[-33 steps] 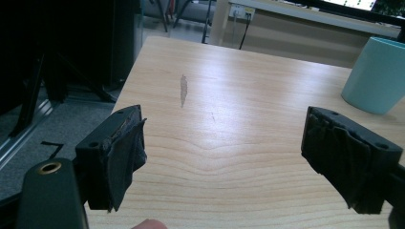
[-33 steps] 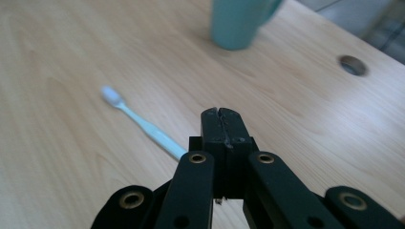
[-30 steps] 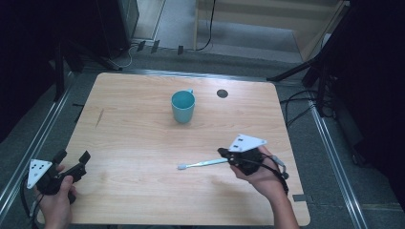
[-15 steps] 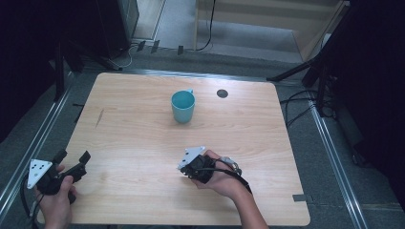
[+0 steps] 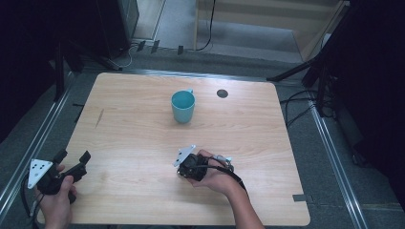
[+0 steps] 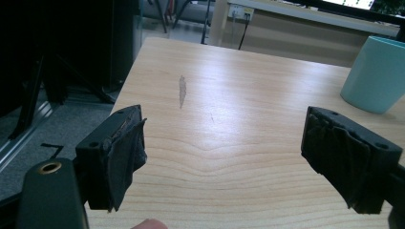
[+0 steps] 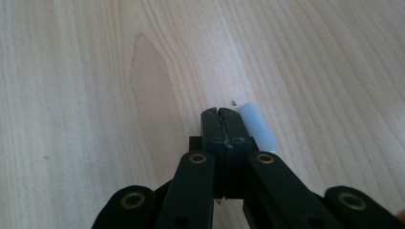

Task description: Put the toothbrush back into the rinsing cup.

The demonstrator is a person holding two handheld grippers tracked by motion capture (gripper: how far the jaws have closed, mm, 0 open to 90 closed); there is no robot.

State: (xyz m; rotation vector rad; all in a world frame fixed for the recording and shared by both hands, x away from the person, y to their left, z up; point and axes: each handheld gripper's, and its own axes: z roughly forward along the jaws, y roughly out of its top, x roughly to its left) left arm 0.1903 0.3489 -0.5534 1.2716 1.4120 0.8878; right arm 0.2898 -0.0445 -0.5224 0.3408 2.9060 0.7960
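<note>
A pale wooden counter point(image 5: 143, 119) seen from above, with dark floor and cables around it. A teal mug point(image 5: 183, 106) stands upright just above the centre of the frame, and a small dark round mark point(image 5: 221, 93) lies to its right near the counter's far edge. At the lower left, a hand holds the left hand-held gripper point(image 5: 71, 162) over the counter's near corner — its jaws stand wide apart with nothing between them, and its own view looks across bare wood toward the mug at the upper right of that frame. Below centre, the other hand holds the right hand-held gripper point(image 5: 181, 167) low over the wood, its jaws pressed together. In its own view a white ribbed piece, probably a toothbrush point(image 7: 258, 126), lies on the counter just beside the right jaw; whether the jaws pinch any part of it cannot be told. In the high view a pale bit shows beside that hand, too small to identify. Judged by its look, the toothbrush is light, stiff plastic, smooth and a little slippery, lying flat — likely best taken across its narrow handle near the middle, with a firm squeeze so it does not swivel. The mug looks rigid, steady on its base, and open at the top.
</note>
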